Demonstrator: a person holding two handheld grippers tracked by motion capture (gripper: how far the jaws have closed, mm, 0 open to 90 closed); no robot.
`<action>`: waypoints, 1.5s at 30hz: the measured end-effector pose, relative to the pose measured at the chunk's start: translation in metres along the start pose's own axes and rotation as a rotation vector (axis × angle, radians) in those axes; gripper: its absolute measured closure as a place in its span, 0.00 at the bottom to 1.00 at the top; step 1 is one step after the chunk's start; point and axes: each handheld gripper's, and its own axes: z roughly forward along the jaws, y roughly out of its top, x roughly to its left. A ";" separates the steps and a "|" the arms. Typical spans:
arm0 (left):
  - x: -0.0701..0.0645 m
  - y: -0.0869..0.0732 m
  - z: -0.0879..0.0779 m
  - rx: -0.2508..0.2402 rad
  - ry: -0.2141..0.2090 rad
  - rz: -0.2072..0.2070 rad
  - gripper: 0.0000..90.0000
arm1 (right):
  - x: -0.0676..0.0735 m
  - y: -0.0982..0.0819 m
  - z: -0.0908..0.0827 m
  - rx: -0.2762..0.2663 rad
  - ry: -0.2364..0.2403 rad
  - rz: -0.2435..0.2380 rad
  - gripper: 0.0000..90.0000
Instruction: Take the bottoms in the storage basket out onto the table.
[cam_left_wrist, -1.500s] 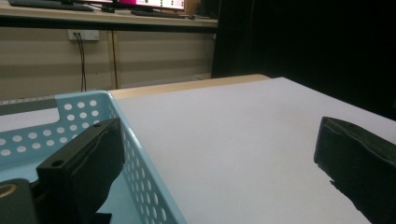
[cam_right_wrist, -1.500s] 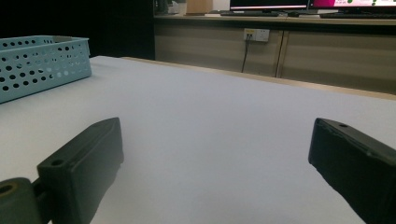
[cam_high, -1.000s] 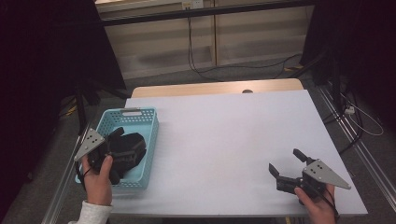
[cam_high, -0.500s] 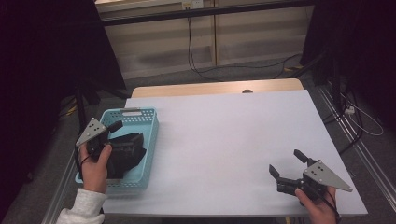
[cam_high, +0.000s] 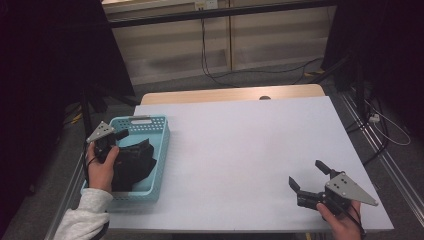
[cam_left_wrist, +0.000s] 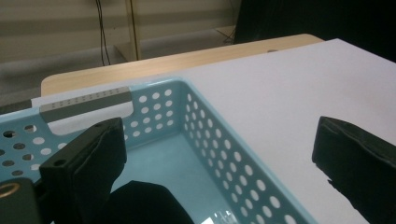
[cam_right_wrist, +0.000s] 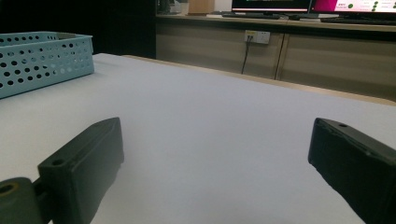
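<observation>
Left gripper over basket — jaws apart, empty.

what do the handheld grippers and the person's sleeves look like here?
Both are black. The left gripper and right gripper each carry a grey three-cornered plate on top, dotted with small holes on the right one. Fingers are blocky matte black pads with a small hole near the base. The left arm wears a light grey sleeve.
</observation>
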 end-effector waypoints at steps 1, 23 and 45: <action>0.002 0.000 0.001 0.008 0.002 0.005 0.03 | 0.000 0.000 0.000 0.000 0.000 0.000 0.03; 0.030 -0.019 0.024 0.166 0.006 -0.046 0.04 | -0.001 0.000 -0.002 0.006 0.008 0.010 0.03; 0.046 -0.054 0.040 0.395 0.085 -0.053 0.04 | 0.003 -0.002 0.002 0.024 0.053 0.004 0.04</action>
